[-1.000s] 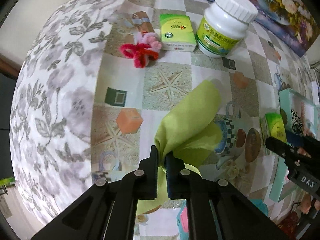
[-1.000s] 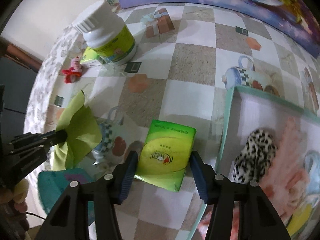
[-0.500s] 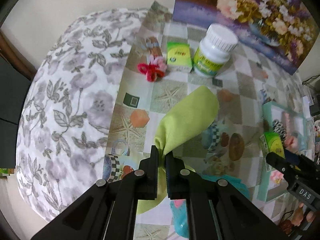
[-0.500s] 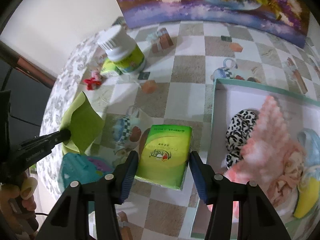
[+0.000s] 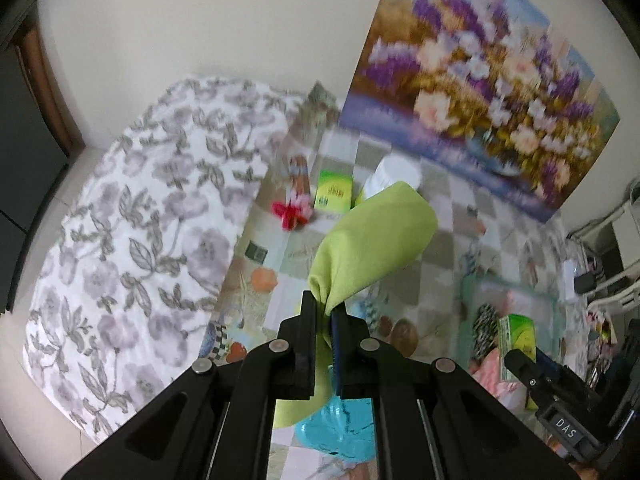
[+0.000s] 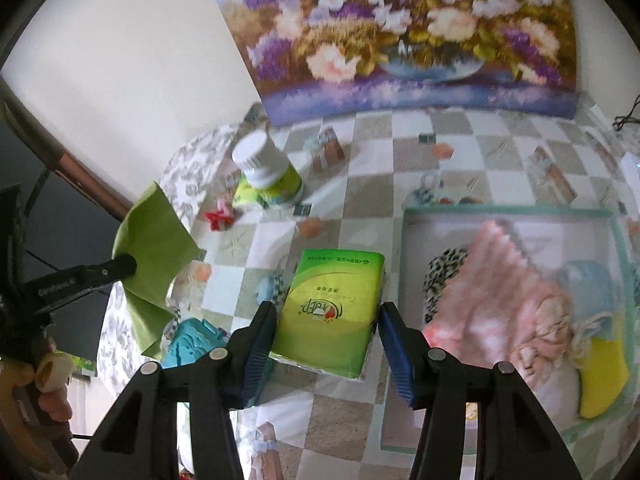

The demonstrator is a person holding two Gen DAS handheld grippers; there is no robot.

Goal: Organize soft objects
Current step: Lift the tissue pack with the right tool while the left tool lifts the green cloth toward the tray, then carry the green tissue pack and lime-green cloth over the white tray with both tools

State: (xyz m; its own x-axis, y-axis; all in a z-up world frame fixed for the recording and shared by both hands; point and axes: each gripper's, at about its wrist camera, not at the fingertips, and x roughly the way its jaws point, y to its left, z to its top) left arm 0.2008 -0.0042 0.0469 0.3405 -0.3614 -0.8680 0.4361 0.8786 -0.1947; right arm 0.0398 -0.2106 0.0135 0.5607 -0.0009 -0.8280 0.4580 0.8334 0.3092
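Checkered bench [image 6: 400, 184] w/ floral painting [image 6: 400, 32] at back wall. Left gripper [image 5: 323, 316] fingers pinch green cloth [image 5: 372, 248], held above bench; right gripper [image 6: 326, 322] fingers clamp tissue pack [image 6: 332, 308] beside teal tray [image 6: 612, 216].

Home: floral painting [image 6: 400, 36], patterned tablecloth [image 6: 400, 152]

Two green tissue packs show: one [image 6: 330, 312] near, between the right gripper's [image 6: 326, 334] fingers, and one [image 5: 334, 191] far on the table beside the single white-capped bottle [image 6: 269, 178]. There is one lime-green cloth [image 5: 370, 246], one red-and-pink pipe-cleaner toy [image 5: 294, 212], one teal item [image 6: 192, 342] at the near left, and one flower painting [image 6: 408, 32]. One tray [image 6: 512, 211] on the right holds a leopard-print piece [image 6: 442, 276], a pink cloth [image 6: 492, 296], a yellow item [image 6: 604, 376] and a light-blue item [image 6: 588, 284], one each.
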